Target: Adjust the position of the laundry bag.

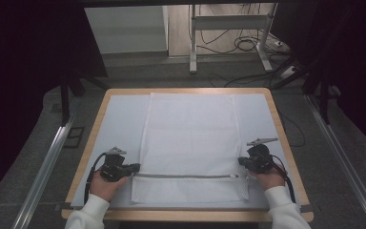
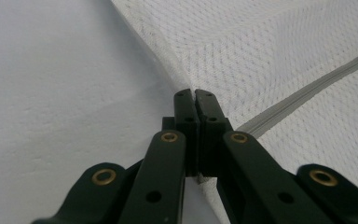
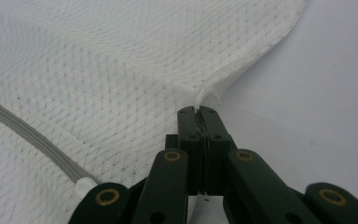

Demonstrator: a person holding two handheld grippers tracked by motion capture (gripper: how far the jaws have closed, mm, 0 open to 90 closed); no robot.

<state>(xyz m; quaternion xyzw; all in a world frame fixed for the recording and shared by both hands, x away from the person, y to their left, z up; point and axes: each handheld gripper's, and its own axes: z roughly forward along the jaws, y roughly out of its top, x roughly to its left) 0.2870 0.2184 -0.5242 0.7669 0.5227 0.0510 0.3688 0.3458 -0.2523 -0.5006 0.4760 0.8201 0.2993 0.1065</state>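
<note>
No writing can be read anywhere. The white mesh bag (image 1: 190, 143) lies flat in the middle of the table (image 1: 276, 119), its grey zipper (image 1: 186, 176) running across near the near edge. The left gripper (image 1: 134, 167) pinches the bag's left edge, the right gripper (image 1: 241, 161) its right edge; each gripper view shows the jaws clamped tight on fabric, and the right one the zipper's white end stop (image 3: 82, 187).

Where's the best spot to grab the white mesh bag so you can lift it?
By its two side edges near the zipper, one from each side. The bag lies flat and wide on the table, so only its thin edges offer a pinch. The left gripper and right gripper are shut on those edges.
</note>
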